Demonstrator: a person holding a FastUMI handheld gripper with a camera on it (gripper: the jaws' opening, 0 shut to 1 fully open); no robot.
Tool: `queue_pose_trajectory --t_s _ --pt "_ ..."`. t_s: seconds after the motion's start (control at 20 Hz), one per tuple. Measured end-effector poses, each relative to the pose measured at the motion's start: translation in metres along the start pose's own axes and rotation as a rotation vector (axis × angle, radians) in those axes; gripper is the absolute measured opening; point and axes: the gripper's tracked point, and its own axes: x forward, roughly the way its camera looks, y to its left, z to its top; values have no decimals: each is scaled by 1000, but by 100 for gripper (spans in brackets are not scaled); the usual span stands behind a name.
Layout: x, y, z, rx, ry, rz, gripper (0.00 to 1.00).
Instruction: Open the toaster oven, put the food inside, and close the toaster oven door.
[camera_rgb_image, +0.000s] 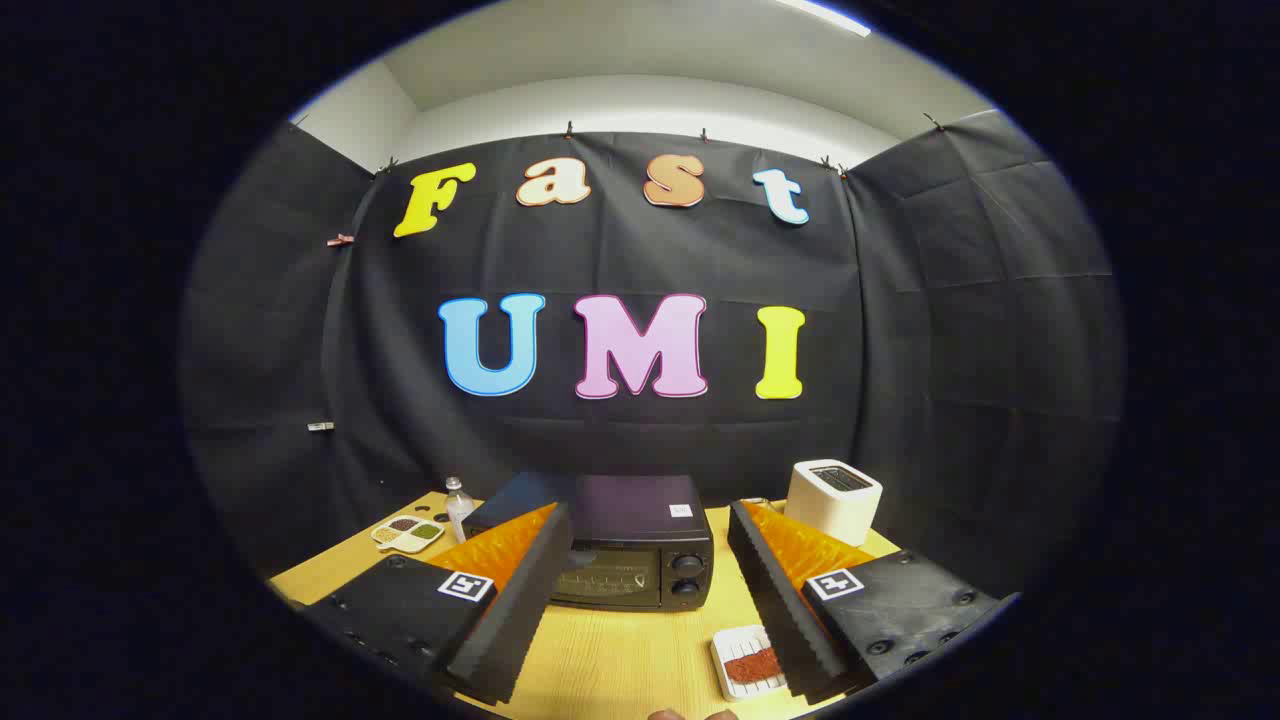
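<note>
Standing on a light wooden bench (620, 655) inside a booth hung with black cloth, the objects read from left to right as follows. A divided dish (407, 533) of dark and green fillings lies near the bench's left edge, with a small clear bottle (458, 507) upright just beside it. The black toaster oven (632, 552) sits at mid-bench, door shut, two knobs on its right side; it lies beyond the tongs (645, 535) and between their fingers. The tongs are spread wide and hold nothing. A white tray (748, 662) carrying the reddish-brown food (752, 664) rests on the bench just inside the right finger. A white toaster (833, 500) stands farther back on the right. Above the cloth, pale walls and a ceiling light show.
</note>
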Motion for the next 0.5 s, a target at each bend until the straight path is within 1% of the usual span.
queue_pose_trajectory --t_s 0.25,0.5 --pt "-5 -5 -4 4 8 -26 97" --pt "-9 -2 -4 -8 1 -25 97"
